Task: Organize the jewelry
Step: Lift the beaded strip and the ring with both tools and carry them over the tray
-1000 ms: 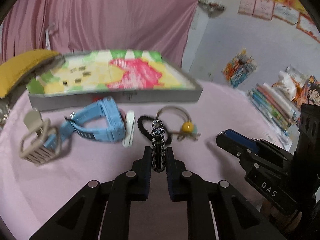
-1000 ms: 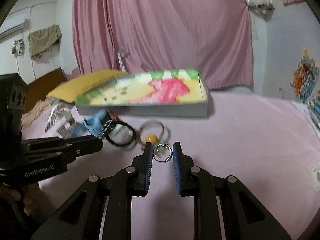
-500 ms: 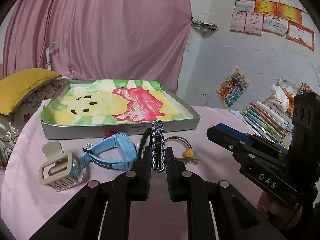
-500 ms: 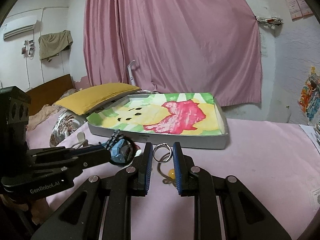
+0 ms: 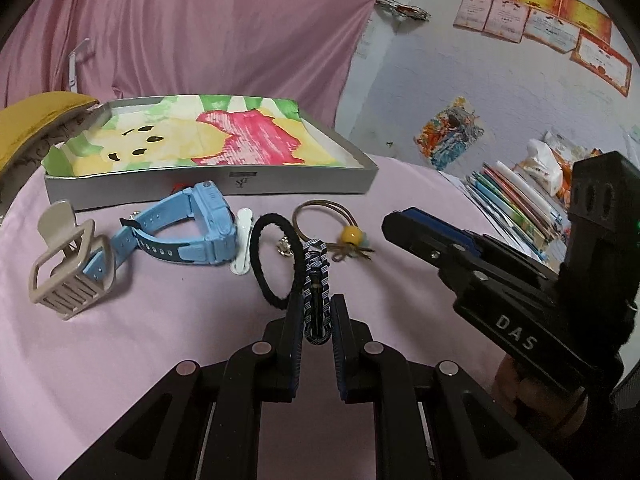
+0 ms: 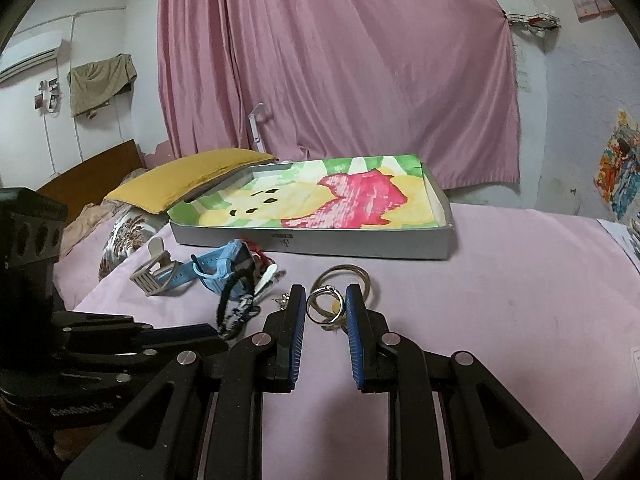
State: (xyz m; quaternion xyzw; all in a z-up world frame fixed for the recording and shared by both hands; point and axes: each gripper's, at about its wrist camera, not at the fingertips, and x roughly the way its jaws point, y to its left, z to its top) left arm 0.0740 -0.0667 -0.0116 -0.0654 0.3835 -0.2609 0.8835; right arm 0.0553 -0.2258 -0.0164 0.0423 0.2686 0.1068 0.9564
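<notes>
My left gripper is shut on a blue-and-white braided band, held upright just above the pink cloth. My right gripper is shut on a silver ring. In the left wrist view the right gripper hovers at the right. On the cloth lie a blue watch, a beige hair claw, a white clip, a black hair tie and a brown hair tie with a yellow bead. Behind them stands a grey tray lined with a painted picture.
A yellow pillow lies left of the tray. Stacked books and papers sit at the cloth's right edge. A pink curtain hangs behind. In the right wrist view the left gripper reaches in from the left with the band.
The left wrist view swung up toward the tray and has tipped back down over the loose items, band still gripped. The right gripper keeps the ring and has barely moved in the last half second.
</notes>
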